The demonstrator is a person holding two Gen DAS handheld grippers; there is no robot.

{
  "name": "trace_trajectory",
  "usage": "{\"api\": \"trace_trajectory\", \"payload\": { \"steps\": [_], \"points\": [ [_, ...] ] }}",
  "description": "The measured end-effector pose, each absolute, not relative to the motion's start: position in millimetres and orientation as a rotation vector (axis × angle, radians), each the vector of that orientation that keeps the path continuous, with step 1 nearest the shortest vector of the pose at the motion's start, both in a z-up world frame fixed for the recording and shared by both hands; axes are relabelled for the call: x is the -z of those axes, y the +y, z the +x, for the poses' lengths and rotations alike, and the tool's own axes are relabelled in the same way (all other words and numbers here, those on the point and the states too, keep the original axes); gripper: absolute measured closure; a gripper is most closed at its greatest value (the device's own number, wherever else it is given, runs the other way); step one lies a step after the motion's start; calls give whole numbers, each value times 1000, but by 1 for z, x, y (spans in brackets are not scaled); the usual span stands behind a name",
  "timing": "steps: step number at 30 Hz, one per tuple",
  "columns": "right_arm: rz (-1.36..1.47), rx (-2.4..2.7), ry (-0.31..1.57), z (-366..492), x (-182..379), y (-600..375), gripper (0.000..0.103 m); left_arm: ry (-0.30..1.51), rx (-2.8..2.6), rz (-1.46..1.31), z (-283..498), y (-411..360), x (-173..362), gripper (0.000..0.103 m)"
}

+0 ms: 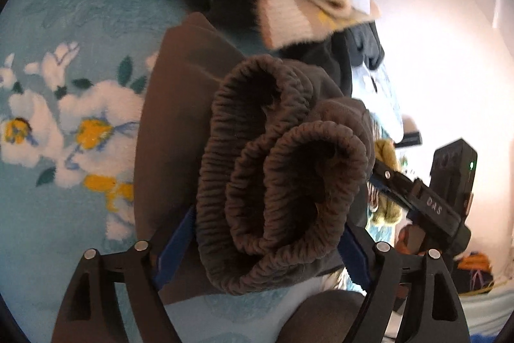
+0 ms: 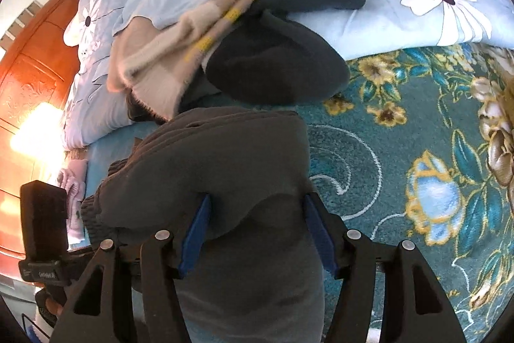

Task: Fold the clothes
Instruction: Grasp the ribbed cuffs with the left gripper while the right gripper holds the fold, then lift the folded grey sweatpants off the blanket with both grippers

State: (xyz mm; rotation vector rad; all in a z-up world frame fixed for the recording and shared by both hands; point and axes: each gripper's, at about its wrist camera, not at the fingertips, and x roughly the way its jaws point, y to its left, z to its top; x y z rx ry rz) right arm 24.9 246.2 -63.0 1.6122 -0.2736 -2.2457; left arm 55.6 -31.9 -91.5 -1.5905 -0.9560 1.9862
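Beside folded brown trousers point(image 2: 225, 169), teal floral blanket point(image 2: 385, 166) lies bare rightward.

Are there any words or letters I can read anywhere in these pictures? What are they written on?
"DAS": pale letters on the black body of the right tool, seen from the left wrist view.
A small pale label on the left tool, seen from the right wrist view: too blurred to read.
No other writing shows.

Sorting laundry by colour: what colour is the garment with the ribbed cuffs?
Dark brown-grey garment; its cuffs show best in the left wrist view.
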Motion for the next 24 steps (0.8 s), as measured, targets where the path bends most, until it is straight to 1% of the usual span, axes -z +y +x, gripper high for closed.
{"api": "trace_trajectory", "payload": {
  "steps": [3,5,6,8,10,12,16,22,24],
  "points": [
    [1614,2248,-316,26,58,252,41,-918,-2054,-1572,60,-30,82,29],
    [1620,2255,-341,27,54,257,41,-896,-2105,-1558,62,-30,76,41],
    [1617,2259,-353,27,52,260,41,-892,-2126,-1549,63,-31,71,44],
    [1608,2266,-381,28,47,265,41,-912,-2152,-1521,65,-36,63,56],
    [1594,2266,-403,30,39,270,41,-943,-2170,-1487,69,-47,52,61],
    [1577,2257,-405,32,32,270,41,-967,-2190,-1453,73,-60,40,63],
    [1523,2227,-354,37,18,259,41,-977,-2247,-1464,81,-79,38,64],
    [1487,2139,-259,48,21,226,41,-1042,-2237,-1640,79,-92,79,63],
    [1526,2114,-218,48,32,217,41,-1048,-2223,-1671,77,-92,89,61]
  ]
}}
